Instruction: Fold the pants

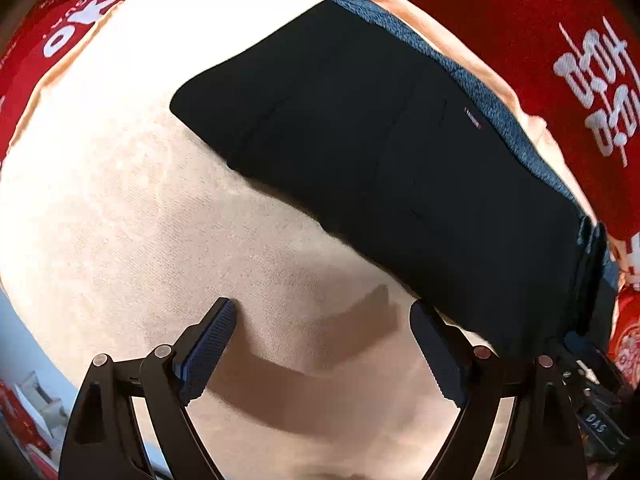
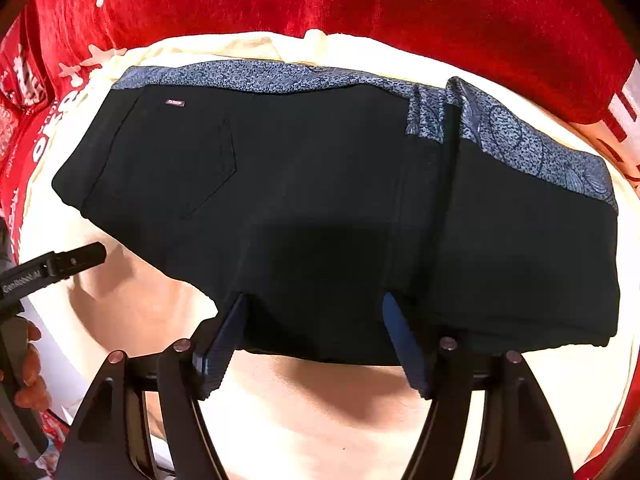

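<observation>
The black pants (image 2: 320, 200) lie folded in a compact block on a cream cloth (image 2: 320, 420), with a blue patterned inner lining (image 2: 280, 78) showing along the far edge and a back pocket at the left. They also show in the left wrist view (image 1: 380, 152). My right gripper (image 2: 314, 332) is open, its fingers over the near edge of the pants with nothing held. My left gripper (image 1: 324, 344) is open and empty above the cream cloth (image 1: 140, 220), left of the pants. The left gripper's body also shows in the right wrist view (image 2: 52, 268).
A red cloth with white lettering (image 2: 360, 8) lies under and beyond the cream cloth, and shows at the right of the left wrist view (image 1: 560, 40). A pale floor or wall with small red and white items (image 1: 24, 392) is at the lower left.
</observation>
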